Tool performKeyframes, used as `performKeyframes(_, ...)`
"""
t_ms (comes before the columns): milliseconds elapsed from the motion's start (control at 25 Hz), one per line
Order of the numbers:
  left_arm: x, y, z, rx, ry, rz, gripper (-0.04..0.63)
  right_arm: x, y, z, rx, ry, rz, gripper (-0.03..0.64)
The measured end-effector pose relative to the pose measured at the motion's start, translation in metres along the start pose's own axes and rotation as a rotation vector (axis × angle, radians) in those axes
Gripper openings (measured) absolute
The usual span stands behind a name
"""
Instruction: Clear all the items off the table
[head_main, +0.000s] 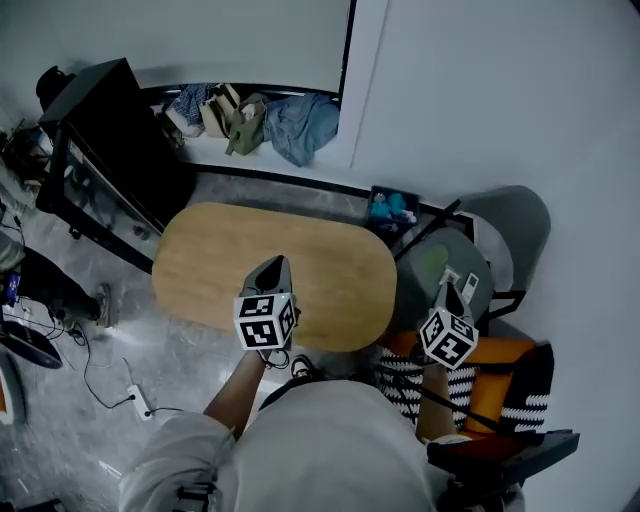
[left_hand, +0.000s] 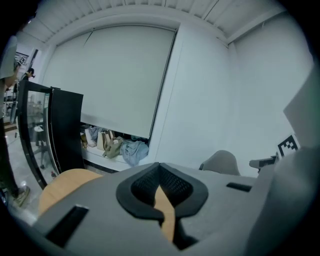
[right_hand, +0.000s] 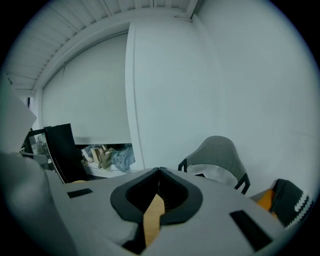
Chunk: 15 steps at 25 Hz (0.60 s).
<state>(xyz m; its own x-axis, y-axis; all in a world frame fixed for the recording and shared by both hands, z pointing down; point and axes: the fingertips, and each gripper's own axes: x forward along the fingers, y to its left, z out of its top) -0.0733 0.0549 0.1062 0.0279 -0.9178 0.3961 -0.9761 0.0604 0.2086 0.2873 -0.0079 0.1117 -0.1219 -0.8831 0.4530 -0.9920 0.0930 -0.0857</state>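
The oval wooden table (head_main: 220, 255) fills the middle of the head view, and I see nothing lying on its top. My left gripper (head_main: 272, 268) hangs above the table's near edge, jaws shut and holding nothing. My right gripper (head_main: 450, 290) is off the table's right end, above a grey seat (head_main: 432, 262), also shut with nothing in it. In the left gripper view the gripper (left_hand: 159, 165) has its jaws meeting at the tip, with the table (left_hand: 60, 185) low on the left. The right gripper view shows the gripper (right_hand: 159, 170) with its tips together.
A blue crate (head_main: 392, 210) with small things sits on the floor by the wall. A grey chair (head_main: 505, 225) and an orange, striped seat (head_main: 490, 375) stand at the right. A black cabinet (head_main: 110, 130) is at far left, bags and clothes (head_main: 260, 120) on the ledge.
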Motion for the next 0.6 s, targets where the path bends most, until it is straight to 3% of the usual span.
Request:
performKeyframes(200, -0.007, -0.004, 0.006, -0.039, -0.014, 0.040, 0.000, 0.003, -0.003, 0.024, -0.011, -0.024, 0.033, 0.025)
performKeyframes(600, -0.008, -0.048, 0.010, -0.023, -0.013, 0.043, 0.000, 0.010, -0.015, 0.028, -0.039, 0.025, 0.119, 0.023)
